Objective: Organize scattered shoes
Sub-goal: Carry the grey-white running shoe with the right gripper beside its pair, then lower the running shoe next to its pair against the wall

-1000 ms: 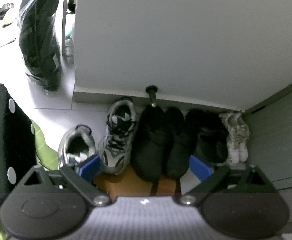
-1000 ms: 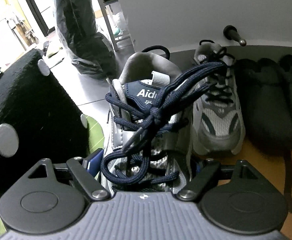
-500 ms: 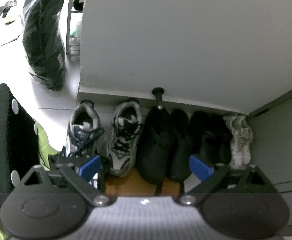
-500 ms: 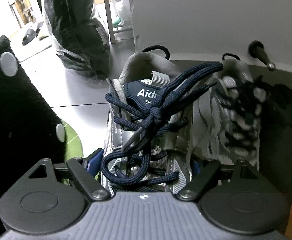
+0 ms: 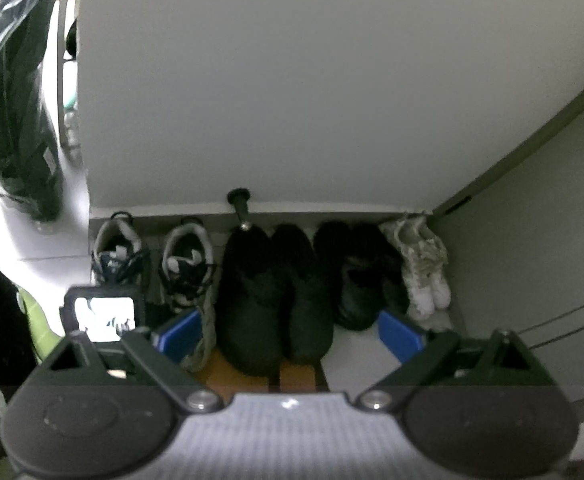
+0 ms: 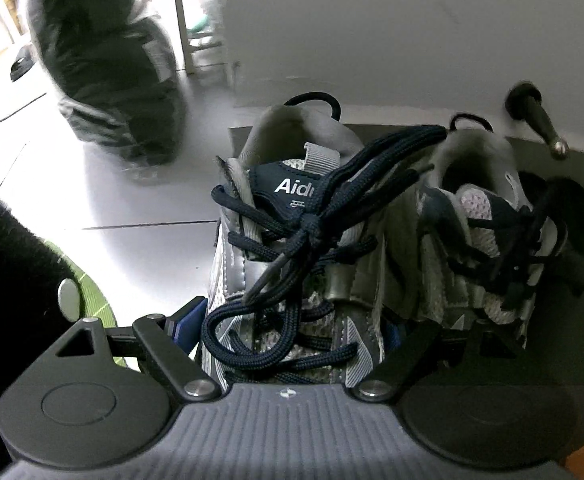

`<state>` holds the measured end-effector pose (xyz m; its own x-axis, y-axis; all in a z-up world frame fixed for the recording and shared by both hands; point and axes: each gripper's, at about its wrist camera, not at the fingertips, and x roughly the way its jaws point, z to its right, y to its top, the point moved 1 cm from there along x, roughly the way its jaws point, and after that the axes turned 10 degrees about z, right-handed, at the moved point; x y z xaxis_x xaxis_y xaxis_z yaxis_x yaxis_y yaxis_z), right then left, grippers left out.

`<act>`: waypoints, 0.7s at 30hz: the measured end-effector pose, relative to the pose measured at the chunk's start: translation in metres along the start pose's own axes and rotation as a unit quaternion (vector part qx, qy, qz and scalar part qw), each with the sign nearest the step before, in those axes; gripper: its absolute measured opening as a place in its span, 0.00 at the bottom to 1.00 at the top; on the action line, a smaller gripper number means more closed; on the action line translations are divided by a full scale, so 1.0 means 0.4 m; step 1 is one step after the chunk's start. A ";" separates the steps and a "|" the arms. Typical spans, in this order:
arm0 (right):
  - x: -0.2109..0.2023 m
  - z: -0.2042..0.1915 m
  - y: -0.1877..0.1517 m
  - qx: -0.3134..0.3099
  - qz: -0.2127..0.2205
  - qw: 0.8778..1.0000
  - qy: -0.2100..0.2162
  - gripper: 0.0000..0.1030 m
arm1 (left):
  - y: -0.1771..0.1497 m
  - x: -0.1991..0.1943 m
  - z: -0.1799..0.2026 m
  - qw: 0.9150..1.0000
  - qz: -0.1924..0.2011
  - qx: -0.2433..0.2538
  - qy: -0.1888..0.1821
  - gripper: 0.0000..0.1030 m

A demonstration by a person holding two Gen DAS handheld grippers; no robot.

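Observation:
My right gripper (image 6: 292, 328) is shut on a grey sneaker (image 6: 292, 240) with navy laces, its blue pads pressed against both sides. This sneaker sits heel toward the wall, close beside its matching sneaker (image 6: 484, 248) on the right. In the left wrist view the held sneaker (image 5: 118, 252) is the leftmost of a row along the wall base, with its mate (image 5: 188, 268), black slippers (image 5: 272, 292), a second black pair (image 5: 360, 276) and a pale pair (image 5: 420, 268). My left gripper (image 5: 292, 336) hangs open above the row, holding nothing.
A black doorstop peg (image 5: 239, 204) juts from the white wall above the slippers. A plastic-wrapped black bundle (image 6: 104, 60) stands on the grey floor at left. A black fuzzy block with silver studs (image 6: 12, 280) and a green mat (image 6: 92, 292) lie near left.
My right gripper carried the grey sneaker back toward the wall and set it in line at the left of its mate. The left gripper stayed open and roughly in place.

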<state>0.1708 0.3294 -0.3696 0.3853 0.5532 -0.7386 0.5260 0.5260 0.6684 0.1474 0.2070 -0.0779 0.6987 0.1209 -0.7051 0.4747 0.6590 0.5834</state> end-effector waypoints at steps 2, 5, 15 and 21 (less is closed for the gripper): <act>0.009 -0.005 -0.003 -0.008 -0.001 1.000 -0.001 0.84 | -0.003 -0.003 0.001 1.000 -0.001 -0.010 -0.009 0.94; 0.018 -0.012 -0.012 -0.019 0.002 1.000 -0.002 0.85 | -0.012 -0.006 0.010 1.000 -0.005 -0.004 -0.016 0.94; 0.049 -0.011 0.006 -0.012 -0.018 1.000 0.002 0.87 | -0.023 -0.020 0.008 1.000 -0.002 -0.002 -0.022 0.94; 0.021 -0.026 -0.011 -0.007 -0.030 0.999 0.017 0.88 | -0.034 0.005 0.021 0.999 -0.022 0.000 -0.029 0.94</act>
<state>0.1639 0.3385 -0.3779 0.3271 0.5423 -0.7739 0.5358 0.5682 0.6245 0.1468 0.1921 -0.0836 0.7068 0.0493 -0.7057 0.5056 0.6626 0.5526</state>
